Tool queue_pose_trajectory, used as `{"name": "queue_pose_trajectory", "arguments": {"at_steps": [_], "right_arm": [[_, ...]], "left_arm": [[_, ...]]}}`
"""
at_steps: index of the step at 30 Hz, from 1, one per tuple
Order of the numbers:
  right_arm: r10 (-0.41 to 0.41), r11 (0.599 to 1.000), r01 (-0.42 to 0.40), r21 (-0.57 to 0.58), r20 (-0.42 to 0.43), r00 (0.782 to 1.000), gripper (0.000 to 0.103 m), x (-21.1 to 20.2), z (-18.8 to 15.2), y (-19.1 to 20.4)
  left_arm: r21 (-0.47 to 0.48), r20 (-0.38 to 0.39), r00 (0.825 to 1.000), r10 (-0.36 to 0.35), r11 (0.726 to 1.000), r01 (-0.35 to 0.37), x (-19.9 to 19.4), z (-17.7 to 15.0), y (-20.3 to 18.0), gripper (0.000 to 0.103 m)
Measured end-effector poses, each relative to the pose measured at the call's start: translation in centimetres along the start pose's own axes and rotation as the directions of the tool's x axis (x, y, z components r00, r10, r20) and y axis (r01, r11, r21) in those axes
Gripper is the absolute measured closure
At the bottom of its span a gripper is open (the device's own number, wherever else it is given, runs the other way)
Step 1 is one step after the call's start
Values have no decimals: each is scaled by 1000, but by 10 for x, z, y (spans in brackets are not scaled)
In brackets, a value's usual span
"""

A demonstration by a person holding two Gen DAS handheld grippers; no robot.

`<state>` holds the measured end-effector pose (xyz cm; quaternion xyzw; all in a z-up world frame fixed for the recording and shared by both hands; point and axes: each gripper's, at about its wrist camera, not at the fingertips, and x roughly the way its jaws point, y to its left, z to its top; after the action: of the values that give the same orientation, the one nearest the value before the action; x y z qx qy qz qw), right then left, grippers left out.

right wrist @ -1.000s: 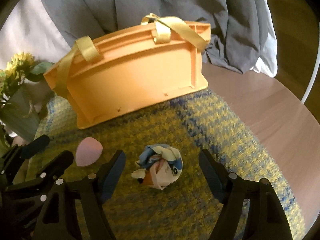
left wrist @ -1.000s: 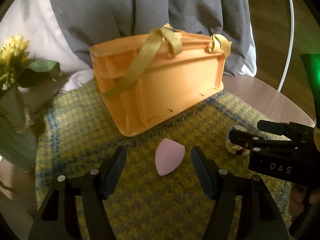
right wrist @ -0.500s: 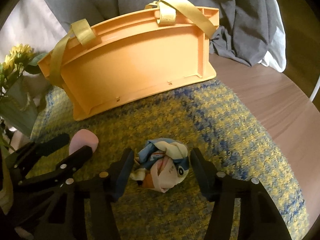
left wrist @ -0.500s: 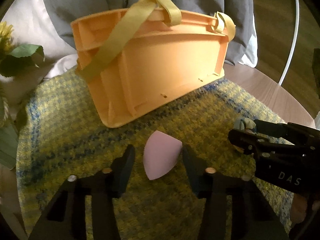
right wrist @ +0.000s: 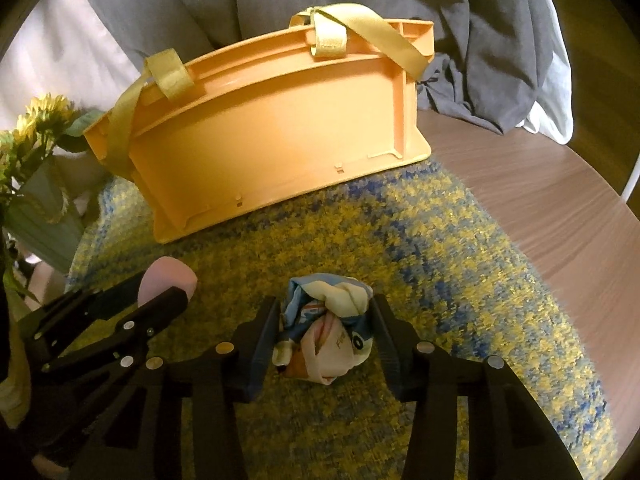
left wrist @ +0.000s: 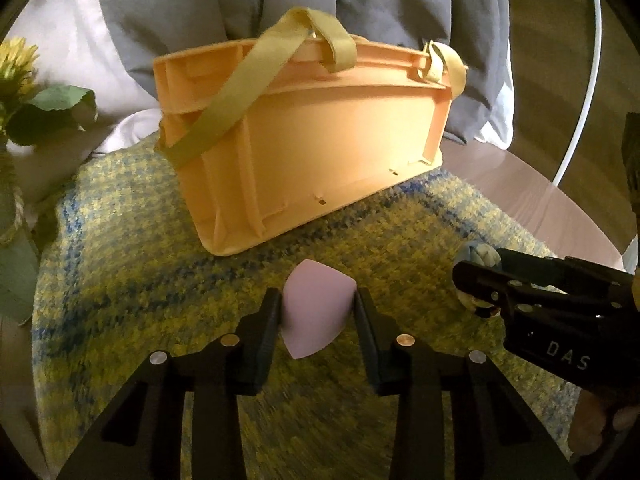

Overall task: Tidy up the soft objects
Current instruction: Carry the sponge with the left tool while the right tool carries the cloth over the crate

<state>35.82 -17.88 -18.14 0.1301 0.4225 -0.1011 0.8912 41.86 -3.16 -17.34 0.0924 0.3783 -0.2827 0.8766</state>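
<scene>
Claws have both narrowed since a second ago: then each stood wide around its object with clear gaps, now the gaps are gone. Left claw (left wrist: pixel 316 306) is closing, and its pads touch both flanks of the pink sponge (left wrist: pixel 316 312), so it is gripping the sponge, which lies on the yellow-and-blue mat (left wrist: pixel 120 280). Right claw (right wrist: pixel 325 330) is closing too, with the crumpled cloth (right wrist: pixel 326 332) wedged between its fingers, pads touching the cloth at both sides; the cloth also sits on the mat. Neither object has left its spot on the mat.

From the left wrist, the sponge is dead ahead at 12 o'clock between the fingertips, the right claw with the cloth at about 3 o'clock, and the orange crate (left wrist: pixel 304 152) beyond at 12. From the right wrist, the cloth is at 12 o'clock within the claw, the left claw and sponge at 9 to 10 o'clock, the crate at 12 farther off. The wooden surface (right wrist: pixel 540 200) shows at 2 o'clock.
</scene>
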Motion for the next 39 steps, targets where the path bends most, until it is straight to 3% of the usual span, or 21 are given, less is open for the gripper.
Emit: {"name": "queue_pose_trajectory", "arguments": {"at_steps": [17,28,39], "right_arm": [[65,998,-63,-29,103,992,56,-50,22,-3],[112,993,-100,-70,197,974,56,-91,41,-8],[142,989,-119,-92,308,941,56,-129,63,-17]], "left_arm": [[-79,124,991,55,996,-46,-66,23,-17,67],[-105,226,969,105,991,-83,-110,40,-37,67],[-106,322,937,137,988,-109,-140,63,-55,67]]}}
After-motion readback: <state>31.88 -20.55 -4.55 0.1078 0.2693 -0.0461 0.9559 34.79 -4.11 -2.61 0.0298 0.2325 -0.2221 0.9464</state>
